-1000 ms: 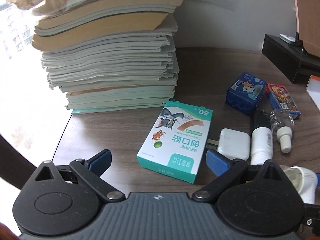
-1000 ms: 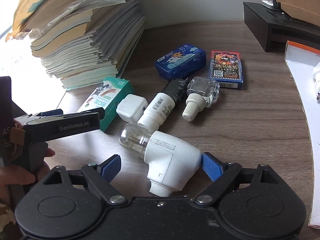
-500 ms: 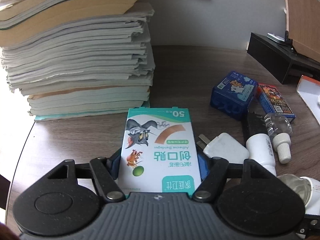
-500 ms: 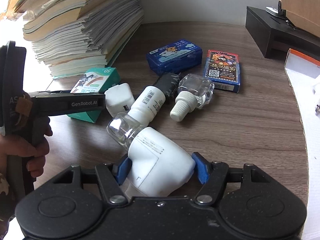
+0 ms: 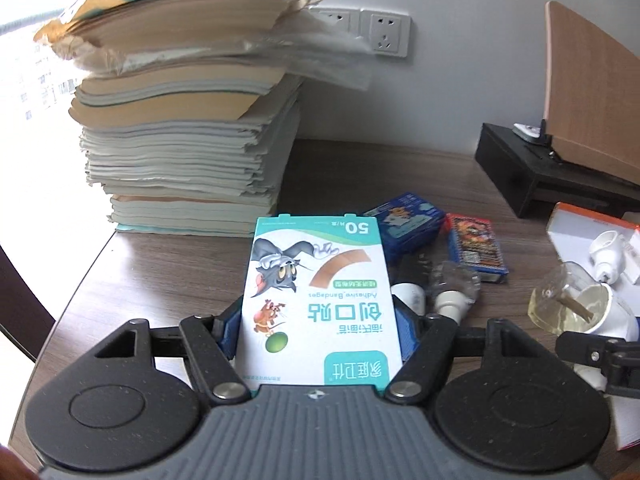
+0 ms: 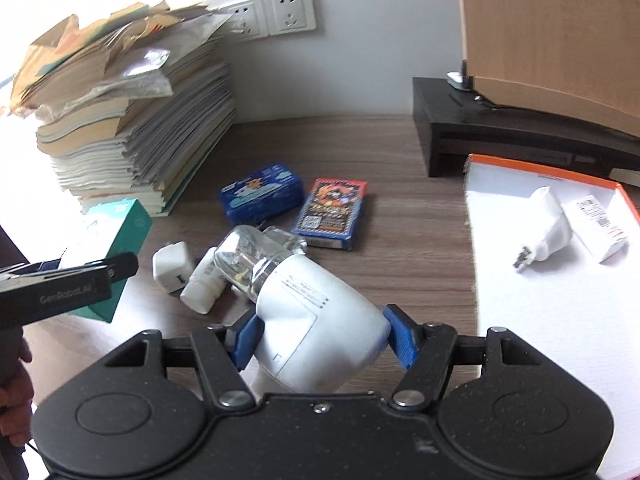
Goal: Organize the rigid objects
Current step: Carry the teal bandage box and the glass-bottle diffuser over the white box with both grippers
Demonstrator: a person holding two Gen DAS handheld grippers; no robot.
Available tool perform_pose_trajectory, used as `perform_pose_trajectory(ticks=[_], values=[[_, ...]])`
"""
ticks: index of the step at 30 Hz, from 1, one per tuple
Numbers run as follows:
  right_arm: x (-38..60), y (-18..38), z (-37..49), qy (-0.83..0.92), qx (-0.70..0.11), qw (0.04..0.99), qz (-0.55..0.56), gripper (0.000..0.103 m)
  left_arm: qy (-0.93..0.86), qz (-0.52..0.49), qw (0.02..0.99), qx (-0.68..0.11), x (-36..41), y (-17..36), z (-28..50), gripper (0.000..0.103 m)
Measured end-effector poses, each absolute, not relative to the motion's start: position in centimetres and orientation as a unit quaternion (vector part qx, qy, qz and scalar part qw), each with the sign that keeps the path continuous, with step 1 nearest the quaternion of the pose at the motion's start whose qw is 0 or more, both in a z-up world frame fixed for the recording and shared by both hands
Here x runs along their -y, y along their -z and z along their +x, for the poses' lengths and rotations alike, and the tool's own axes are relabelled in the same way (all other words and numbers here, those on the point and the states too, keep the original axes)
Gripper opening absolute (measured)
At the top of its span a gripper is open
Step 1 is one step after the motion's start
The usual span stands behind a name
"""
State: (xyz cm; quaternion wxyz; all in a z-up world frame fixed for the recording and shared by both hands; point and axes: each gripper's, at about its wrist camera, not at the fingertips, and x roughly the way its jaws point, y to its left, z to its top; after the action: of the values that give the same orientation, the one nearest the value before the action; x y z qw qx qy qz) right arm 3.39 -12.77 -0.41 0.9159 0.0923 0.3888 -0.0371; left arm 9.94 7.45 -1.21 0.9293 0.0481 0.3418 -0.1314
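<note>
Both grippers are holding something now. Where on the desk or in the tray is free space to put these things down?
Free: the tray floor in front of the white plug, and the bare wood strip between the tray and the card box. Crowded: the cluster around the blue case, charger and small bottle, beside the paper stack.

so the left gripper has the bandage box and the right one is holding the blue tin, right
Not quite. The left gripper does grip the bandage box, but the right gripper holds the white plug-in device with a clear bottle, as the right wrist view shows. The blue tin lies on the desk.
</note>
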Motion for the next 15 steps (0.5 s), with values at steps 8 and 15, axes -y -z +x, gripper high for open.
perform_pose_trajectory(ticks=[8, 15], values=[[21.7, -2.2, -0.7, 0.111, -0.351, 0.925, 0.091, 0.079, 0.202, 0.030, 0.923, -0.325, 2.8, -1.3, 4.5, 0.072], [30.4, -3.4, -4.1, 0.180, -0.341, 0.916, 0.112, 0.079, 0.252, 0.060, 0.912, -0.317, 11.5, -1.3, 1.4, 0.072]])
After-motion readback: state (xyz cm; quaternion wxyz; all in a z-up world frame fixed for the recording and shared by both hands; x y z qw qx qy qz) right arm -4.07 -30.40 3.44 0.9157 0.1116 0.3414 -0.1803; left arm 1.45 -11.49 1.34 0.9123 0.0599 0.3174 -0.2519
